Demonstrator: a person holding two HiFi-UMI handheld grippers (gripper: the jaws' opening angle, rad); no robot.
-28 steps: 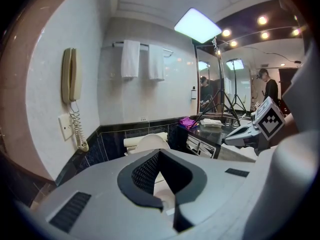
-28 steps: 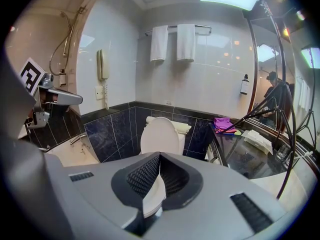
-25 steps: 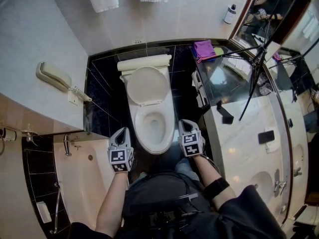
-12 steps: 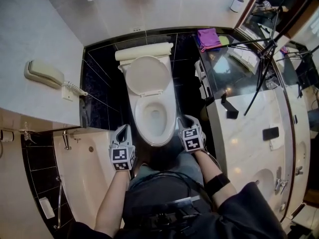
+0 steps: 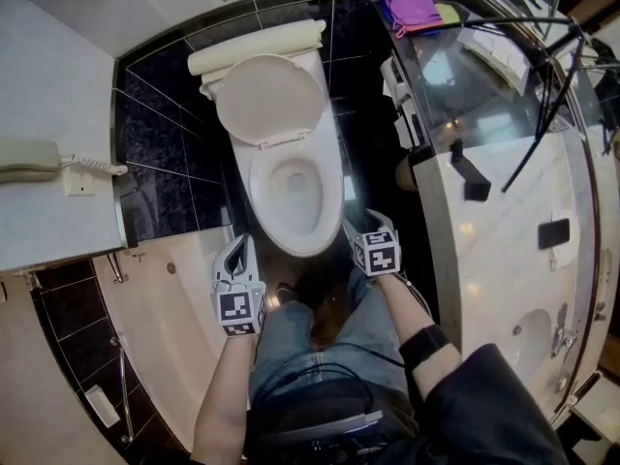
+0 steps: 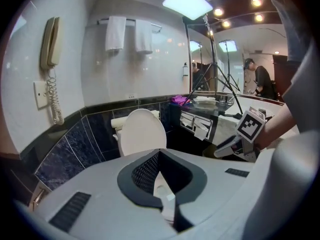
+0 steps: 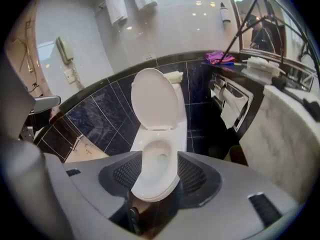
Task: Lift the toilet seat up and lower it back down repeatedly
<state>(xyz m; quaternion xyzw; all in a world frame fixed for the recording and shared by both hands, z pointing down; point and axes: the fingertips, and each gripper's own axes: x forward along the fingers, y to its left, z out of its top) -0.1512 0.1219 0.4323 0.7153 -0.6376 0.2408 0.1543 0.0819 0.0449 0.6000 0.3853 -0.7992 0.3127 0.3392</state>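
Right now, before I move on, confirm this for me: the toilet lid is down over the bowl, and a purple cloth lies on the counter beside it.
One part is wrong. The toilet lid is not down: it stands raised behind the bowl, which is open, as the right gripper view shows. The rest holds: the purple cloth lies on the counter beside it.

The white toilet seat (image 5: pixel 269 100) stands raised, apparently leaning back against the tank (image 5: pixel 257 48).
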